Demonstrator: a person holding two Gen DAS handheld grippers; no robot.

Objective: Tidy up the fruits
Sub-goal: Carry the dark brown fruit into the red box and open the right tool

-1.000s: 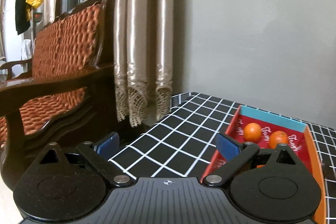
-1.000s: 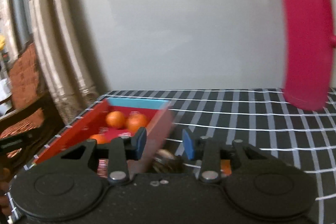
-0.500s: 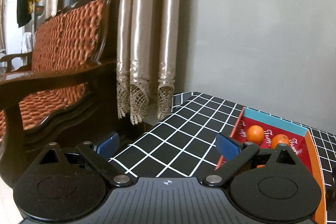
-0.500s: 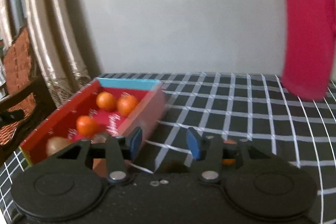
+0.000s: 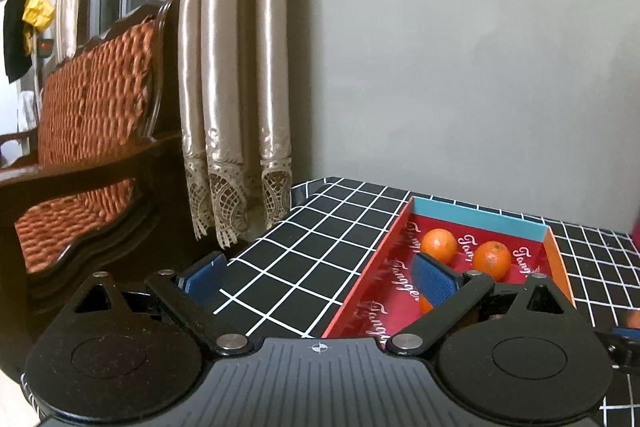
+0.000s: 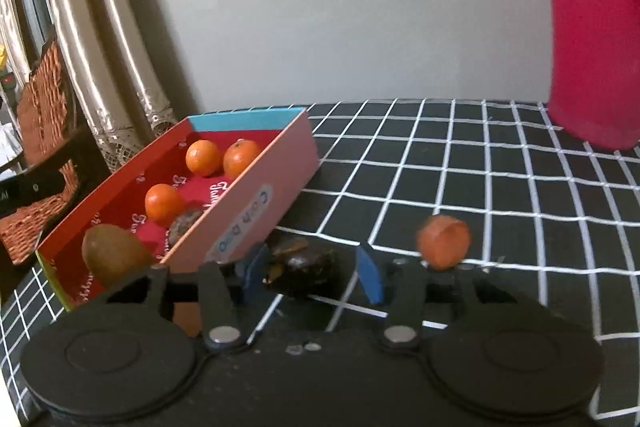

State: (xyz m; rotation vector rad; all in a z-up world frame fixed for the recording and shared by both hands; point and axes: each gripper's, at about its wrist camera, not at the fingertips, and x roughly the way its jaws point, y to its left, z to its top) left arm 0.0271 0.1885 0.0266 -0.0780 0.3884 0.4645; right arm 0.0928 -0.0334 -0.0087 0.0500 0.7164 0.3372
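The right gripper (image 6: 308, 277), jaws spread and holding nothing, brackets a dark brown fruit (image 6: 304, 267) lying just beside the red box's (image 6: 256, 203) outer wall. The left gripper (image 5: 320, 277), wide open and empty, sits farther off.

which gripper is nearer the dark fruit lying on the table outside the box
Right. The right gripper is open with the dark fruit between its blue pads. The left gripper, also open, is over the table's left edge beside the box; that fruit isn't in its view.
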